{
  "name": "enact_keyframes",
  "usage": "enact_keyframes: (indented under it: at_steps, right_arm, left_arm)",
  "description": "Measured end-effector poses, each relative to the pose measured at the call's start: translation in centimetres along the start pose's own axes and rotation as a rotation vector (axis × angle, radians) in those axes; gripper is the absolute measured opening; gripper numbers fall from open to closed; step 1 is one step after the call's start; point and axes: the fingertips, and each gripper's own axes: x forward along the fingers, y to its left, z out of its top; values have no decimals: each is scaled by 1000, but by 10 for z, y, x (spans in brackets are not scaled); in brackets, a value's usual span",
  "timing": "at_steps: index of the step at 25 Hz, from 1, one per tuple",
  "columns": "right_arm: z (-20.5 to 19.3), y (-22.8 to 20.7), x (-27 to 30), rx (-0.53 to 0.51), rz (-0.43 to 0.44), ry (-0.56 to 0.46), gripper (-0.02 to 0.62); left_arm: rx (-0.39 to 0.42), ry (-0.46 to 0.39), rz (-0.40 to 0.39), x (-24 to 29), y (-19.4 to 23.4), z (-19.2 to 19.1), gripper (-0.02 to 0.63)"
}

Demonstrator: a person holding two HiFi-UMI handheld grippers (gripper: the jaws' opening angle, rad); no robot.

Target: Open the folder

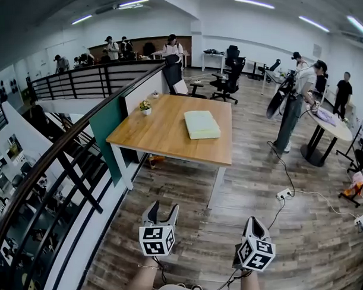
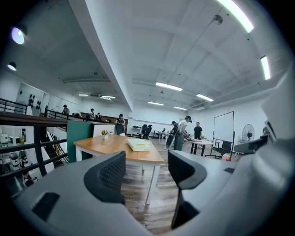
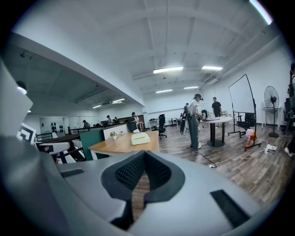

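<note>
Closest to the camera, low in the head view, the person's two forearms hold the claws out over the wooden floor (image 1: 225,244). Both hang well short of the tabletop (image 1: 161,132).

The left claw (image 1: 164,207) stands moderately wide. Its own view shows clear floor between the two dark pads, and nothing lies between them. The right claw (image 1: 254,222) is pinched narrow. Its own view shows the pads meeting at the tips with only a sliver of gap lower down, and it holds nothing.

The folder (image 1: 201,124), a thick pale yellow-green block, lies flat and closed on the tabletop. It sits toward the right-hand edge, roughly midway between the near and far edges. A small plant pot (image 1: 146,107) stands at the far left corner, well apart from it. A dark railing (image 1: 56,161) runs along the left of the floor. A person (image 1: 293,106) stands at a round table off to the right, clear of the route.

As I judge it, the task has not really begun. This is the approach stage, and the cover is untouched.

The next move probably calls for walking up to the near edge and bringing both claws over the tabletop. The right claw would need to spread before it can help. One claw could steady the folder's body while the other catches the free edge of the cover and lifts it. Which edge is the spine I cannot tell from this range.
</note>
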Motion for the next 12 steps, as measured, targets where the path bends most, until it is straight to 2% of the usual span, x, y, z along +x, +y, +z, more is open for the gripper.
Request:
enact_keyframes:
  at_steps: [3,8,12]
  right_arm:
    - [1,1,4,5,-3,1,2]
    - [4,4,9,13,-14,-9,2]
    - [3,8,9,15,-21,-9,2]
  left_arm:
    - [10,-10,1,5,3,3,359]
    - [27,6,-14,11,7,3,443]
    - [18,16,-34,11,10,0,484]
